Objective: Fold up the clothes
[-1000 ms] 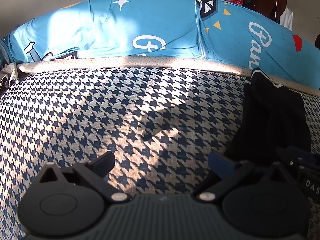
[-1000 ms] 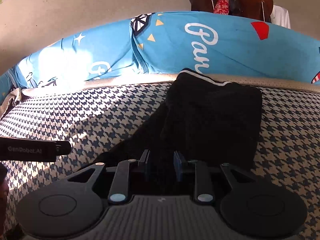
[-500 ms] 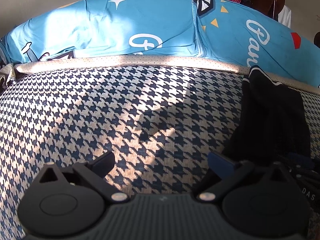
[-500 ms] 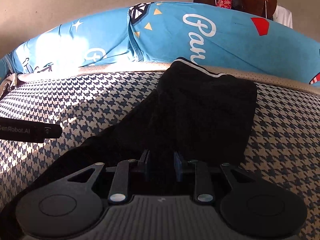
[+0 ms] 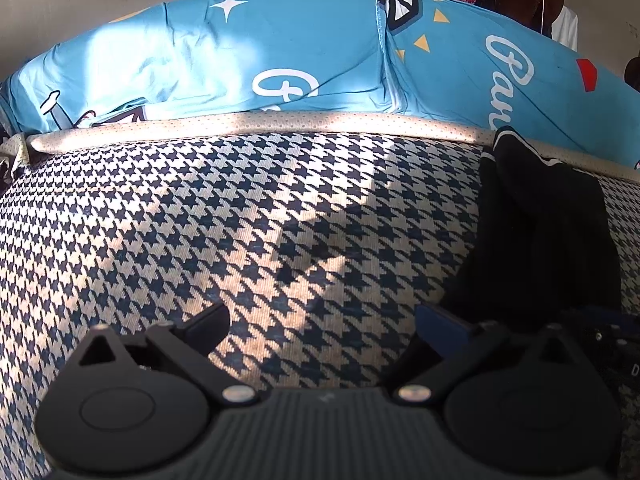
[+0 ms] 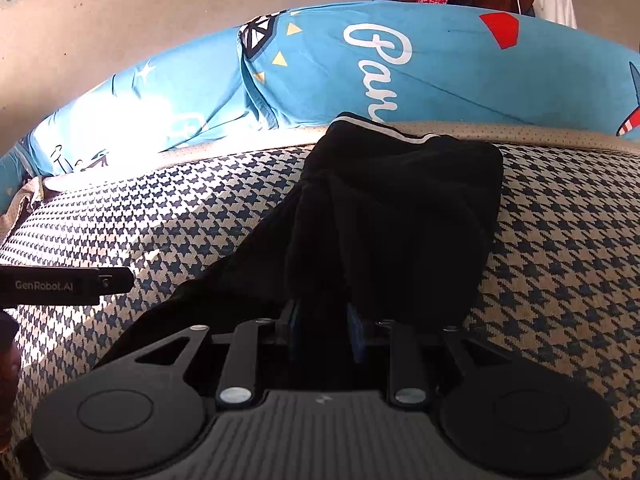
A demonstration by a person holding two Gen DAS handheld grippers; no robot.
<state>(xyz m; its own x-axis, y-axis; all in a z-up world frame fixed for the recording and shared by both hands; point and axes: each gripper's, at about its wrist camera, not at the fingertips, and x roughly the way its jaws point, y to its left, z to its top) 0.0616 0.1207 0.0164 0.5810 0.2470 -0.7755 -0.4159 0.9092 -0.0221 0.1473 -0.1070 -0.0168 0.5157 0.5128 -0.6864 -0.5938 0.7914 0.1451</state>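
Note:
A black garment (image 6: 400,216) with a thin white stripe at its far edge lies bunched on the houndstooth bed cover (image 6: 560,272). My right gripper (image 6: 322,320) is shut on the garment's near end, and the cloth runs away from the pads toward the pillows. In the left wrist view the same black garment (image 5: 548,232) lies at the right. My left gripper (image 5: 324,322) stands open over bare houndstooth cover (image 5: 240,220), left of the garment, with nothing between its fingers.
Two blue printed pillows (image 5: 280,60) line the far side of the bed, also seen as blue pillows (image 6: 420,64) in the right wrist view. A beige sheet edge (image 5: 280,122) runs below them. The other gripper's body (image 6: 52,285) shows at the left edge.
The right gripper stayed shut on the garment and the cloth shifted slightly, its far end sitting lower. The left gripper drifted a little, still open.

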